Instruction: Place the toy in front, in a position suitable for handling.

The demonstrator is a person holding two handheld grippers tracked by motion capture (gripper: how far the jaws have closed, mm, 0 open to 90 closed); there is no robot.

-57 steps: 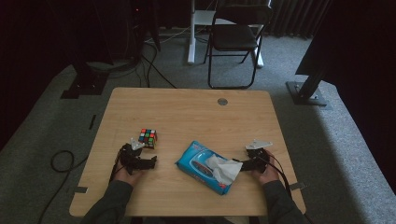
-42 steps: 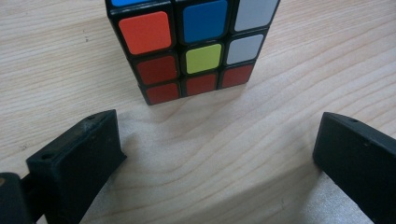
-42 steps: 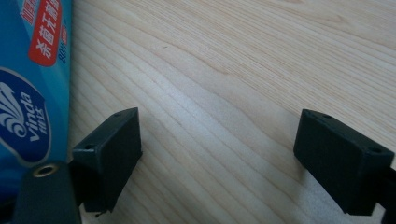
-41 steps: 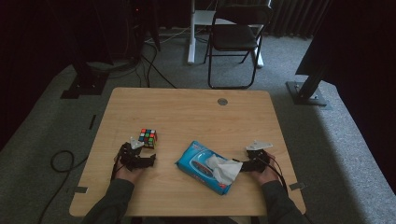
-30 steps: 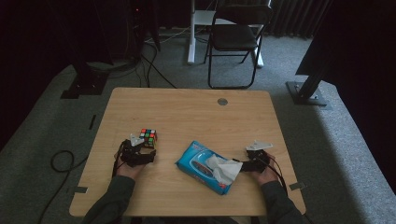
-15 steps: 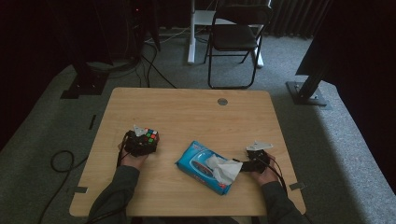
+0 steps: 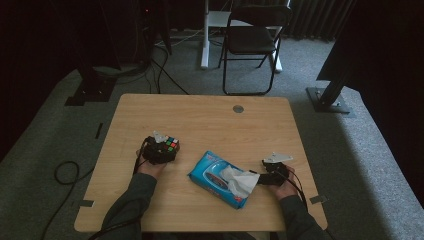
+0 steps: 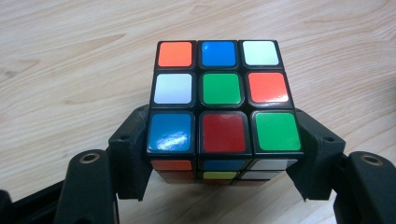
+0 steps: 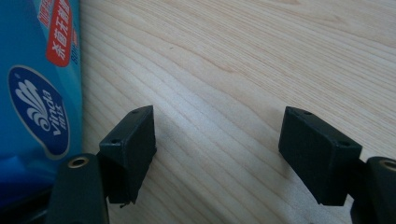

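Observation:
A scrambled puzzle cube [image 7: 169, 145] [image 8: 219, 88] rests on the wooden table [image 7: 210, 120] at the left. My left gripper [image 7: 161, 151] [image 8: 224, 140] has closed within the last second and is shut on the cube, one black pad against each side. A blue wet-wipes pack [image 7: 215, 175] [image 9: 32, 93] lies at the front centre, with a white wipe [image 7: 241, 181] sticking out of it. My right gripper [image 7: 263, 177] [image 9: 224, 135] sits just right of the pack. Its jaws have just been closing, but stand apart over bare wood with nothing between them.
A round grey grommet [image 7: 238, 108] is set into the table near its far edge. Beyond the table stand a black folding chair [image 7: 250, 40] and dark stand bases on grey carpet. Cables trail on the floor at the left.
My left gripper has moved away from the front edge to the cube and closed around it. The right hand has stayed beside the wipes pack.

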